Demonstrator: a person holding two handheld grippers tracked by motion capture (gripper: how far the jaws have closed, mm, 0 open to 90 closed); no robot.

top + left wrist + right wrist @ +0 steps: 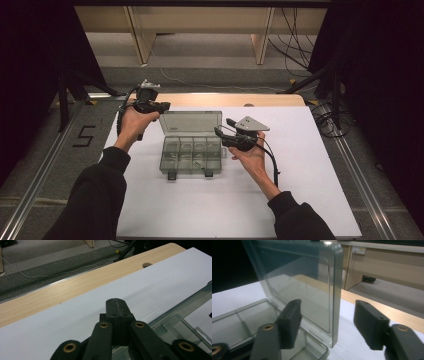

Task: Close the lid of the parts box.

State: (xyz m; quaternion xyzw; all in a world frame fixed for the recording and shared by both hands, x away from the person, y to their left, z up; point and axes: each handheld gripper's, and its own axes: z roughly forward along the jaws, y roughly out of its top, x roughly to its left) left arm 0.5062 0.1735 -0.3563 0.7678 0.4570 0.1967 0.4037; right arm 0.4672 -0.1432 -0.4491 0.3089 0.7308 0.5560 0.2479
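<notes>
A clear plastic compartment box [192,156] sits open mid-table, its lid [191,123] standing upright at the back. A few small parts lie in its compartments. My left gripper [165,105] hovers by the lid's upper left corner, and in the left gripper view its jaws [116,305] are shut with nothing between them. The lid [186,311] shows at that view's right. My right gripper [223,127] is at the box's right side, open. In the right gripper view the lid's side edge [337,290] stands in the gap of my right gripper [328,318], above the tray [239,317].
A white sheet [300,165] covers the wooden table, whose bare far edge [225,99] has a hole [147,265]. Cables [327,122] lie on the floor at the right, and a taped "5" [84,136] marks the floor at the left.
</notes>
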